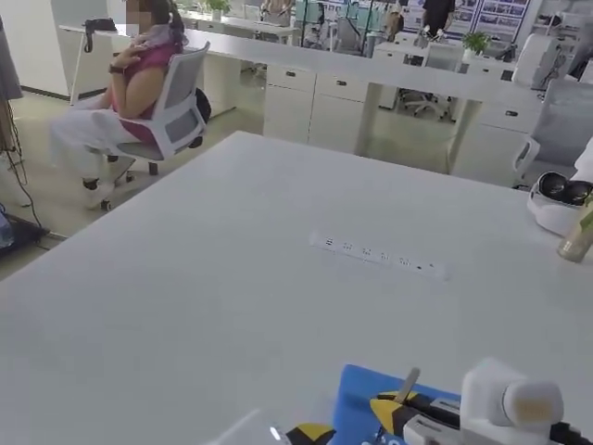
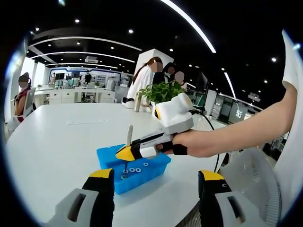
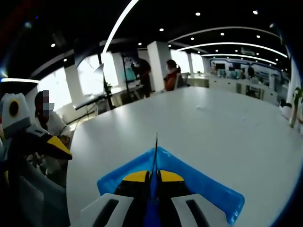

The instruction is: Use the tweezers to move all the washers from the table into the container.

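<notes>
A blue container (image 2: 142,177) sits near the table's front edge, with several small washers (image 2: 135,170) lying inside it. A hand holds my right gripper (image 2: 124,152) just over the container, shut on a pair of tweezers (image 2: 129,134) that point upward. In the right gripper view the tweezers (image 3: 155,158) stick out between the closed yellow jaws of the gripper (image 3: 154,178), above the container (image 3: 208,189). My left gripper (image 2: 156,187) stands open in front of the container, nothing between its fingers. The head view catches the container (image 1: 357,394), the tweezers (image 1: 409,384) and the right gripper (image 1: 389,408) at the bottom edge.
A white power strip (image 1: 380,255) lies mid-table. A headset (image 1: 556,199) and a bottle (image 1: 579,236) stand at the right edge. A person sits on a chair (image 1: 176,111) beyond the far left corner. A potted plant (image 2: 161,92) stands behind the container.
</notes>
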Demonstrator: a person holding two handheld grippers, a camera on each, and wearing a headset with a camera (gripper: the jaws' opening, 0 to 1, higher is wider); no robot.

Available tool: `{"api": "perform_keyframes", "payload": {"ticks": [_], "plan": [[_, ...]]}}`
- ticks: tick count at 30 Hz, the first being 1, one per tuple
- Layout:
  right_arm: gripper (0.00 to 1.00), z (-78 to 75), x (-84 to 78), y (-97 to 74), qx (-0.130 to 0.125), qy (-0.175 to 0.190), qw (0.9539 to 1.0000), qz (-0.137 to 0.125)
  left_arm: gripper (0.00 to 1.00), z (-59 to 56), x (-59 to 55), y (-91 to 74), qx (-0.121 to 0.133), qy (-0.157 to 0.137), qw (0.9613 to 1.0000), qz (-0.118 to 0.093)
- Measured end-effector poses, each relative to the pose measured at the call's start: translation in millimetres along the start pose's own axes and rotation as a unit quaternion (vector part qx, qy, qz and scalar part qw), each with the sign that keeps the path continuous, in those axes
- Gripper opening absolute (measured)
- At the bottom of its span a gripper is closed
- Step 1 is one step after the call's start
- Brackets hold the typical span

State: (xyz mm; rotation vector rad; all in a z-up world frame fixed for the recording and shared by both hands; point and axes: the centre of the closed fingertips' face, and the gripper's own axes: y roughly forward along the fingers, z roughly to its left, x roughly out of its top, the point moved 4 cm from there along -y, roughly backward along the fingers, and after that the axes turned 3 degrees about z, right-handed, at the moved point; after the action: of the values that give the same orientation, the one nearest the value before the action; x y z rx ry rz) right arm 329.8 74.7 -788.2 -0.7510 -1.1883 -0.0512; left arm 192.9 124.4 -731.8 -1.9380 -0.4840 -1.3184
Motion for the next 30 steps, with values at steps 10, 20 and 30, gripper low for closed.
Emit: {"api": "perform_keyframes", "payload": {"ticks": [10,20,30], "plan": [[0.04,7.4,24.9,-32.1,0.010,-0.004,0.9984,-0.055,0.73,0.0,0.7,-0.7,-0.001,-0.002,1.0000,-0.003],[0.04,37.4,33.1,-71.8,0.027,-0.020,0.9971,-0.069,0.74,-1.6,5.1,-2.8,-0.002,-0.002,0.9999,-0.014],[0.04,61.6,15.5,-91.7,0.057,-0.041,0.9965,-0.045,0.69,-9.8,6.9,-5.2,-0.023,0.015,0.9995,-0.012]]}}
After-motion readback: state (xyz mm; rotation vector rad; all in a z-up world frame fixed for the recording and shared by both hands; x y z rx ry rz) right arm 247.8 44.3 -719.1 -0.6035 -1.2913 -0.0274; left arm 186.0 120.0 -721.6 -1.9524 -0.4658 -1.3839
